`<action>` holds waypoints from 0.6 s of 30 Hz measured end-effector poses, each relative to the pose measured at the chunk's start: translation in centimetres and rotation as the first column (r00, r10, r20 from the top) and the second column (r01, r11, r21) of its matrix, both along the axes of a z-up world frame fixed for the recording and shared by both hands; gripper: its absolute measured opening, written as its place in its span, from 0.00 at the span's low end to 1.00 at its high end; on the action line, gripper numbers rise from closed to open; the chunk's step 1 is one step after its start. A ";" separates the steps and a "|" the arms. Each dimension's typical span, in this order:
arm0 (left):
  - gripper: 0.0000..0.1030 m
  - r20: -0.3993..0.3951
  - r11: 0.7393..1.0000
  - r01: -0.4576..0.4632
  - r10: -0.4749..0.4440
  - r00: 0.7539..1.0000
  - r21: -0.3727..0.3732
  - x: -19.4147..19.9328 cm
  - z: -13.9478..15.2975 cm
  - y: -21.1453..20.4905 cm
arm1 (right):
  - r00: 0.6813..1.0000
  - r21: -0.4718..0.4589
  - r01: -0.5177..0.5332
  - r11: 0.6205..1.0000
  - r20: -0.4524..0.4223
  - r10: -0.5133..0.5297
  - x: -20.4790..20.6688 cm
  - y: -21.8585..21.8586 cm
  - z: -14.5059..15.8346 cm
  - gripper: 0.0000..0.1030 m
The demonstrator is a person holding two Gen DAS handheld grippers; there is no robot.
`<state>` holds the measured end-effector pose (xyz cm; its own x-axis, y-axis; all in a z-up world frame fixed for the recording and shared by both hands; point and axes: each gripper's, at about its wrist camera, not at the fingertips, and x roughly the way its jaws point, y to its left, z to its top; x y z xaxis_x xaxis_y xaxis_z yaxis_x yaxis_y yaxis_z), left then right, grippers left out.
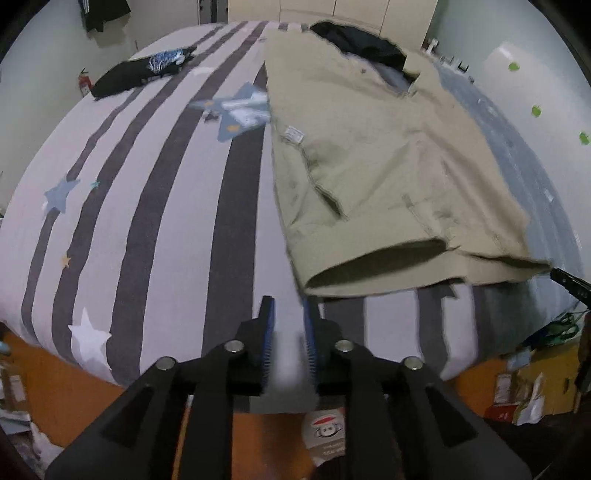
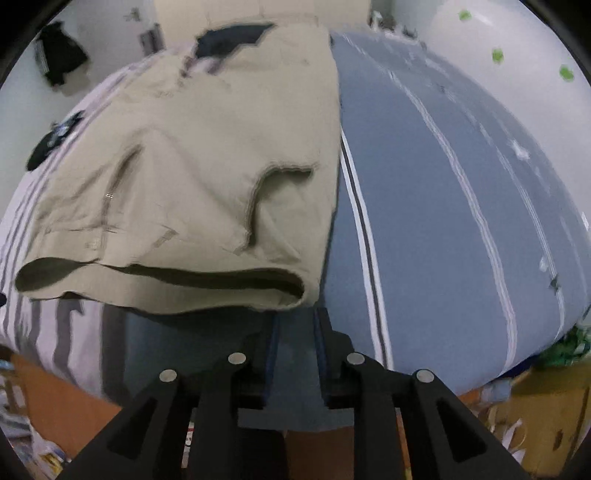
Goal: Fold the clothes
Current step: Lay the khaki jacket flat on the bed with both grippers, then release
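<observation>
A khaki garment (image 1: pixel 369 166) lies flat and folded on the bed, its open hem toward me. Seen from the right wrist, the khaki garment (image 2: pixel 203 166) fills the left half of the view, with a pocket slit and a zip showing. My left gripper (image 1: pixel 288 314) hovers over the striped sheet just in front of the hem's left corner, open with only sheet between its fingers. My right gripper (image 2: pixel 297 325) sits just in front of the hem's right corner, also open and holding nothing. A dark garment (image 1: pixel 362 40) lies at the khaki one's far end.
The bed has a white and grey striped sheet (image 1: pixel 147 221) and a blue part (image 2: pixel 443 221). A black folded garment with a blue print (image 1: pixel 140 72) lies far left. Dark clothes (image 1: pixel 103 14) hang on the wall. Boxes and clutter (image 1: pixel 546 387) crowd the floor by the bed's near edge.
</observation>
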<state>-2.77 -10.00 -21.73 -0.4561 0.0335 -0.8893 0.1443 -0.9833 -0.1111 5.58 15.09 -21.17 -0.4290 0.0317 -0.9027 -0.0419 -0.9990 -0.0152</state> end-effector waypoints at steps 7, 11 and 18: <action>0.32 -0.081 0.996 0.075 -0.070 0.994 0.057 -3.9 0.2 5.2 | 0.991 -0.118 -0.128 0.985 -0.062 0.122 -2.6 -4.4 1.3 0.40; 0.34 -0.105 0.990 0.137 -0.133 0.986 0.034 -5.8 -1.1 9.4 | 0.964 -0.048 -0.250 0.967 -0.105 0.244 -3.0 -8.8 -0.1 0.40; 0.44 -0.060 0.971 0.223 -0.229 0.972 -0.090 -6.0 -3.5 14.0 | 0.933 -0.023 -0.353 0.935 -0.074 0.351 -3.8 -13.5 -5.0 0.43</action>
